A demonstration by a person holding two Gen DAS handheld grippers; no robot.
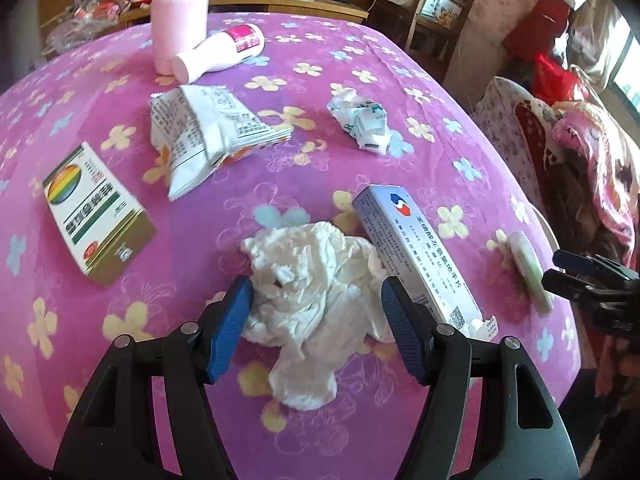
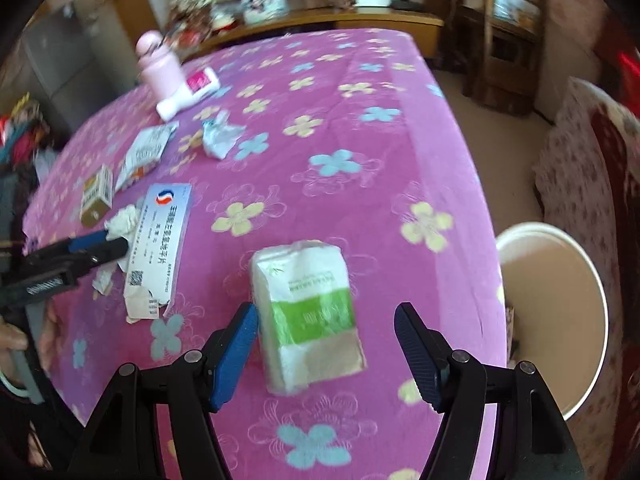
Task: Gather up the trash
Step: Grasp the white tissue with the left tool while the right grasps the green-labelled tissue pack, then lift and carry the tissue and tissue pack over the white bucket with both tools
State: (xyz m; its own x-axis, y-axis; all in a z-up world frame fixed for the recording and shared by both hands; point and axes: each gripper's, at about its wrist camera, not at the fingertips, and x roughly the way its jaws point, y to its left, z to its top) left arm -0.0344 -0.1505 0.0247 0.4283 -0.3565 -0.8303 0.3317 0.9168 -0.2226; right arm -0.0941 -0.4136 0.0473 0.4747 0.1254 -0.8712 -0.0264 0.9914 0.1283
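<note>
Left gripper point(image 1: 316, 300) jaws apart, straddling crumpled tissue point(image 1: 312, 280); right gripper point(image 2: 326, 328) jaws apart around tissue pack point(image 2: 308, 312).

We counted two cartons, a green-striped box point(image 1: 96, 216) and a blue-white box point(image 1: 412, 252), two pink bottles point(image 1: 178, 20), one crumpled tissue point(image 1: 316, 300), one printed sachet point(image 1: 208, 136), one crumpled wrapper point(image 1: 362, 122), one tissue pack point(image 2: 310, 312), one white bin point(image 2: 560, 316).
</note>
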